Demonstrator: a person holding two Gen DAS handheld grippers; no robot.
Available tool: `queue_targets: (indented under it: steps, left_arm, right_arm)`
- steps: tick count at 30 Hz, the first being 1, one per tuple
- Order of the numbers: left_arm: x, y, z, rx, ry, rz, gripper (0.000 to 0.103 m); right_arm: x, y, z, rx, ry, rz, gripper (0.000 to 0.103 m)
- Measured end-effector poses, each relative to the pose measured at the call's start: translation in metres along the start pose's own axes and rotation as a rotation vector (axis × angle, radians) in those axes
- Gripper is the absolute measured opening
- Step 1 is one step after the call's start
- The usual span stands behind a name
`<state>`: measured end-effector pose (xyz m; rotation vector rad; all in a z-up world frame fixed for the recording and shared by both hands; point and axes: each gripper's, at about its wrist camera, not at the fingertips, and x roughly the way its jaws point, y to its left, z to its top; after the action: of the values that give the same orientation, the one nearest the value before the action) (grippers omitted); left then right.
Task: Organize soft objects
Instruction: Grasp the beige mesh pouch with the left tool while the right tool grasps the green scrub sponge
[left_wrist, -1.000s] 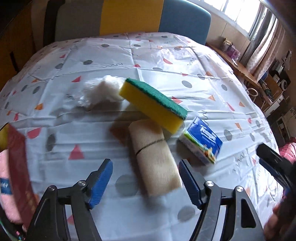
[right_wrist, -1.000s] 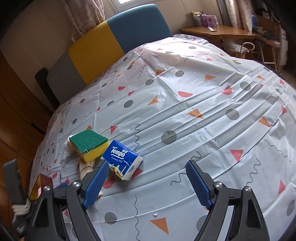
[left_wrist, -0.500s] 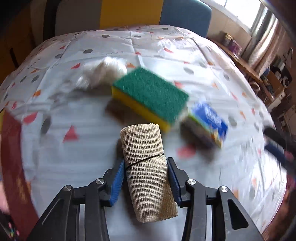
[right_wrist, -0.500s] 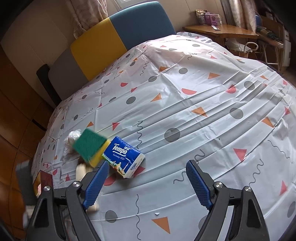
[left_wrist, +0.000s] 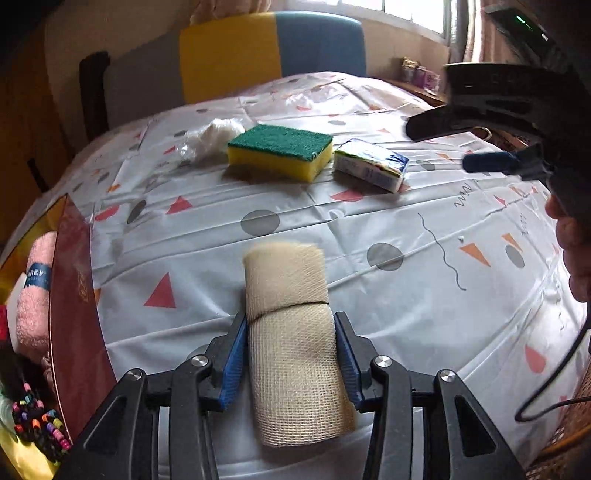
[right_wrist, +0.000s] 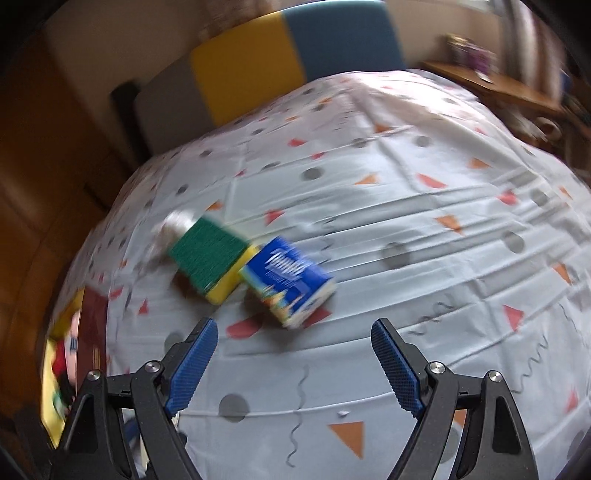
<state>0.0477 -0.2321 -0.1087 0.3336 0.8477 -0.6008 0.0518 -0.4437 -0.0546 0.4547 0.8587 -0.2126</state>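
My left gripper (left_wrist: 290, 334) is shut on a beige rolled mesh cloth (left_wrist: 291, 332) and holds it above the table. Beyond it lie a yellow sponge with a green top (left_wrist: 280, 150), a blue tissue pack (left_wrist: 371, 164) and a white plastic-wrapped wad (left_wrist: 214, 136). My right gripper (right_wrist: 293, 349) is open and empty, above the table in front of the tissue pack (right_wrist: 288, 280) and the sponge (right_wrist: 212, 258). The right gripper also shows at the right edge of the left wrist view (left_wrist: 487, 162).
A dark red box (left_wrist: 72, 306) stands at the table's left edge, holding a pink towel (left_wrist: 37, 291) and other items; it also shows in the right wrist view (right_wrist: 90, 332). A yellow and blue chair (left_wrist: 273, 51) stands behind the patterned tablecloth (left_wrist: 406, 240).
My left gripper closed on the beige cloth roll and lifted it back away from the sponge. The sponge now lies flat. My right gripper has swung, blurring its view.
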Motion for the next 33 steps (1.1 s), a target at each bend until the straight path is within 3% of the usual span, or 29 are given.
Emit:
queue_targets:
  steps: [7, 8, 10, 11, 16, 20, 21, 22, 23, 26, 30, 33]
  left_arm:
    - [0.000, 0.003, -0.006, 0.004, -0.048, -0.018, 0.044]
    - [-0.001, 0.003, -0.006, 0.002, -0.052, -0.020, 0.044]
    - [-0.001, 0.005, -0.007, -0.005, -0.054, -0.029, 0.044]
    - [-0.001, 0.005, -0.008, -0.009, -0.056, -0.033, 0.043]
    - [0.000, 0.007, -0.008, -0.018, -0.062, -0.047, 0.043]
    - [0.000, 0.009, -0.007, -0.026, -0.064, -0.058, 0.043]
    - [0.001, 0.009, -0.007, -0.027, -0.064, -0.060, 0.043]
    - [0.001, 0.009, -0.007, -0.028, -0.065, -0.061, 0.043]
    - [0.001, 0.010, -0.007, -0.030, -0.065, -0.063, 0.043]
    - [0.001, 0.010, -0.007, -0.035, -0.065, -0.071, 0.043]
    - [0.002, 0.011, -0.006, -0.038, -0.065, -0.074, 0.043]
    - [0.002, 0.013, -0.006, -0.048, -0.064, -0.085, 0.043]
  right_arm:
    - [0.015, 0.044, 0.009, -0.222, 0.056, 0.056, 0.086]
    - [0.018, 0.053, 0.016, -0.264, 0.061, 0.052, 0.088]
    - [0.027, 0.070, 0.031, -0.333, 0.079, 0.059, 0.102]
    - [0.035, 0.081, 0.040, -0.375, 0.084, 0.055, 0.102]
    - [0.085, 0.117, 0.071, -0.513, 0.174, 0.002, 0.103]
    - [0.130, 0.139, 0.071, -0.627, 0.271, -0.074, 0.103]
    - [0.138, 0.142, 0.068, -0.652, 0.283, -0.098, 0.101]
    - [0.146, 0.145, 0.063, -0.673, 0.293, -0.135, 0.082]
    - [0.149, 0.146, 0.061, -0.685, 0.294, -0.175, 0.071]
    - [0.133, 0.152, 0.060, -0.675, 0.266, -0.120, 0.069]
    - [0.082, 0.156, 0.062, -0.672, 0.155, -0.090, 0.069]
    - [0.047, 0.145, 0.056, -0.623, 0.131, -0.058, 0.070]
